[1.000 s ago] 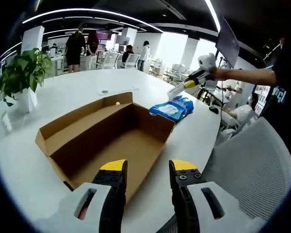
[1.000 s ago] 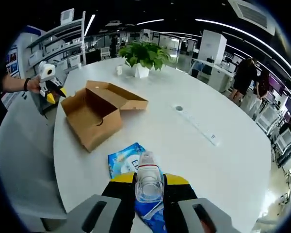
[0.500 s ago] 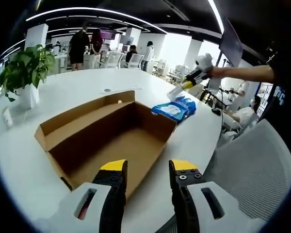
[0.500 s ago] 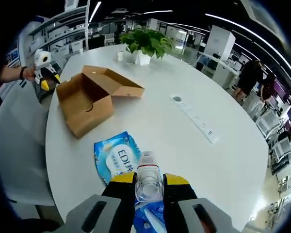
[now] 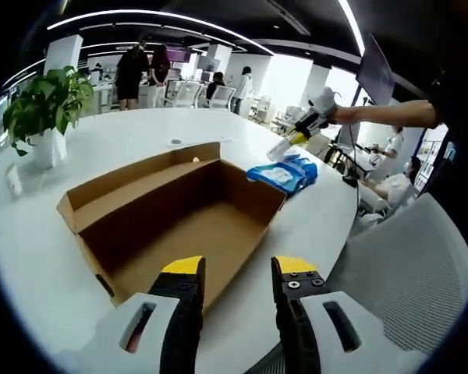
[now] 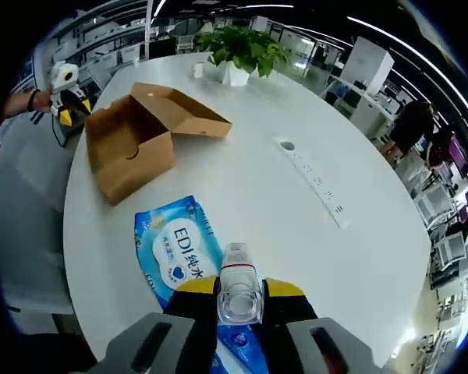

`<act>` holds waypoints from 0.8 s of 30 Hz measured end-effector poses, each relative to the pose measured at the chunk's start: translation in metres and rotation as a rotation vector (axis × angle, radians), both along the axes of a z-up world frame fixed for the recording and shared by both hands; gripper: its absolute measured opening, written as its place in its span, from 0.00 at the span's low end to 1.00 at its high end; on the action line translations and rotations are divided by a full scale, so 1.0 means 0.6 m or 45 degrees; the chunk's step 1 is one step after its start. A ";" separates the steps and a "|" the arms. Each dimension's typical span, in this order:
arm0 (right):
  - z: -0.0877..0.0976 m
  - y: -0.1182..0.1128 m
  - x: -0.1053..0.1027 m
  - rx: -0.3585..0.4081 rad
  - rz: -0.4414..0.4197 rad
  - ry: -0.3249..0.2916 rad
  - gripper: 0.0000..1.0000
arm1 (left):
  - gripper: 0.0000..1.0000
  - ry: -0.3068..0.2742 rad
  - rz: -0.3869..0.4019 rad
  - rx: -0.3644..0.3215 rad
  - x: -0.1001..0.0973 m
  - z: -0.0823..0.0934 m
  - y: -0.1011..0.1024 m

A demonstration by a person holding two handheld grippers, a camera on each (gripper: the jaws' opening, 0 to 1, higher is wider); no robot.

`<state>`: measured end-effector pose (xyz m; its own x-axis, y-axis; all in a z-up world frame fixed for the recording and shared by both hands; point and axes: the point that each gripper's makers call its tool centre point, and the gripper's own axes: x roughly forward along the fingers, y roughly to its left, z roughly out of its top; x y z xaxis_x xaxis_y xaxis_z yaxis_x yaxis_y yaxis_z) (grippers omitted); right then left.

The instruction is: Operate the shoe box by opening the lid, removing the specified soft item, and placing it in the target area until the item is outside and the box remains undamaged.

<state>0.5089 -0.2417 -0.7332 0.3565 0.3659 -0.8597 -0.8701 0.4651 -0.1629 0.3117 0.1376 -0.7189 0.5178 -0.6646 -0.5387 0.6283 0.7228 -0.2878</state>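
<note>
Left gripper [image 5: 238, 282]: white body, black jaws, yellow tips, small screws; right gripper [image 6: 239, 294]: same colours; person [image 5: 452, 117]: dark short-sleeved top, dark wristband [image 6: 33, 100].

Brown cardboard shoe box [image 5: 171, 214], blue-and-white wipes pack [image 6: 179, 253], white table [image 6: 249, 187]

My left gripper [image 5: 234, 273] points forward with its yellow-tipped jaws parted, nothing between them. My right gripper [image 6: 239, 284] has its jaws drawn in against a clear piece seated between the tips. In the left gripper view, my right arm [image 5: 390, 115] stretches out straight, holding the right gripper [image 5: 300, 132] angled downward.
</note>
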 end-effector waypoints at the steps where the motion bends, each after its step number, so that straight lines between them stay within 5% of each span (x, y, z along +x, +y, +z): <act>1: -0.002 -0.002 0.002 -0.020 0.008 -0.002 0.17 | 0.34 0.000 0.003 -0.002 -0.001 0.000 0.000; 24: -0.059 -0.022 0.014 -0.379 0.273 0.056 0.17 | 0.34 -0.001 0.054 -0.002 -0.014 0.000 0.008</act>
<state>0.5175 -0.2549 -0.7684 0.2590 0.1599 -0.9525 -0.9520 0.2092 -0.2237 0.3034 0.1423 -0.7189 0.5458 -0.6432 -0.5370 0.5976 0.7480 -0.2886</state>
